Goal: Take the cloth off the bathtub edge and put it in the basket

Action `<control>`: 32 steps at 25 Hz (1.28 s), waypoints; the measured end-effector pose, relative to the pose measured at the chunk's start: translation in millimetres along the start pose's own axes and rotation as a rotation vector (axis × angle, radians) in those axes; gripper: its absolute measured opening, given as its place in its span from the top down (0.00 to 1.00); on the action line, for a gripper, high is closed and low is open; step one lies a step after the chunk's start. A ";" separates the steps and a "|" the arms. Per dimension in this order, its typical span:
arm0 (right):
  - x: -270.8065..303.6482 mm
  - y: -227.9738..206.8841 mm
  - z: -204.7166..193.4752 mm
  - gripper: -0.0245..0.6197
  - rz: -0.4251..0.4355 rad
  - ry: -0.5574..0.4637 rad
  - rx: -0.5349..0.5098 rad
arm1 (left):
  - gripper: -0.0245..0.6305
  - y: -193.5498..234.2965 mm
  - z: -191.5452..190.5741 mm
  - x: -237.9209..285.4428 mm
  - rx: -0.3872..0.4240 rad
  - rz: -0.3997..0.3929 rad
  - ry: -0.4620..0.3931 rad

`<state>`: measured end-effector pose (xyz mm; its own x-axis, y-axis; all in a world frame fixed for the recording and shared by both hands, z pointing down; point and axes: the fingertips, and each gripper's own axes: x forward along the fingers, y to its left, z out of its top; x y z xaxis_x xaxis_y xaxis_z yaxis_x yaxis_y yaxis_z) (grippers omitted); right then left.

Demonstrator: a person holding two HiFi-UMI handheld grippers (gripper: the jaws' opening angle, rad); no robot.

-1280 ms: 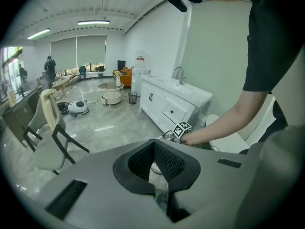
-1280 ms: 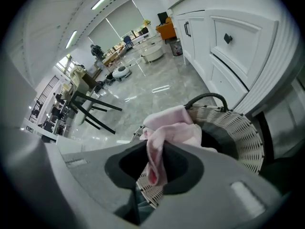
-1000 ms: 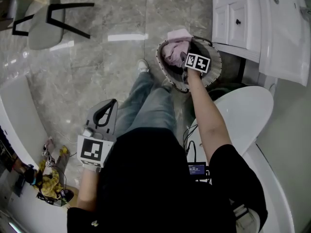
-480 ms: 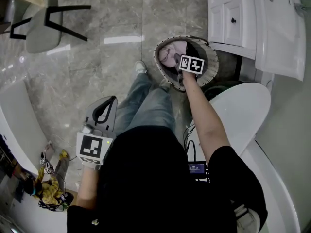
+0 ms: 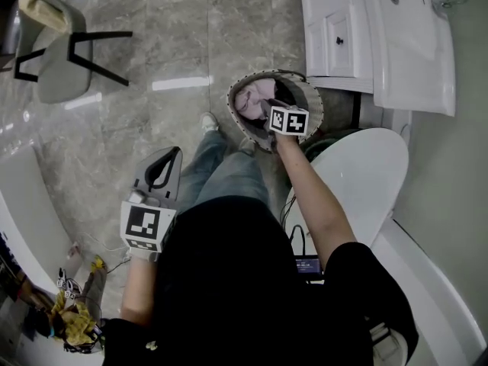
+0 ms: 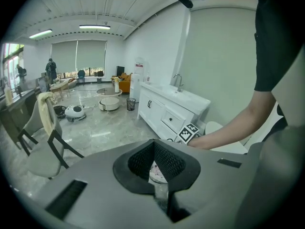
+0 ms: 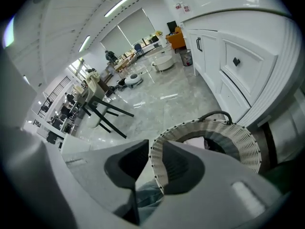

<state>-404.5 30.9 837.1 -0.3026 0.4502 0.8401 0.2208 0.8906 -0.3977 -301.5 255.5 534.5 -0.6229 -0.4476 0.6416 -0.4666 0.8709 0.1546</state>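
Pink cloth (image 5: 255,97) lay inside the woven basket (image 5: 232,113), against its far wall. My right tongs (image 7: 153,149) hung over the basket's near rim, jaws closing, narrowly apart, gripping nothing. My left tongs (image 6: 155,144) were closed and empty, well apart from the basket.

Bathroom: toilet (image 5: 367,175), sink vanity (image 5: 402,40), marble floor (image 5: 175,40).

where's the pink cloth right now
In the head view, the pink cloth lies inside the round woven basket on the grey marble floor, beside the white vanity cabinet and white toilet.
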 end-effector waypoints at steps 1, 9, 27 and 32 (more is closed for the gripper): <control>-8.3 4.7 3.0 0.83 0.007 -0.008 -0.005 | 0.95 -0.4 4.1 -0.1 0.003 -0.003 -0.006; -80.1 43.2 27.4 0.96 0.069 -0.096 -0.051 | 0.95 -5.4 38.8 -2.4 0.009 -0.015 -0.070; -285.6 151.8 137.3 0.97 0.217 -0.411 -0.279 | 0.95 3.9 132.1 -29.6 -0.035 -0.006 -0.271; -349.3 175.9 173.8 0.97 0.238 -0.539 -0.361 | 0.95 3.7 176.8 -45.3 -0.019 -0.007 -0.353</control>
<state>-421.1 41.6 409.6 -0.6056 0.6834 0.4076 0.6047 0.7282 -0.3225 -386.0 243.1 373.2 -0.8000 -0.4931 0.3417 -0.4617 0.8698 0.1742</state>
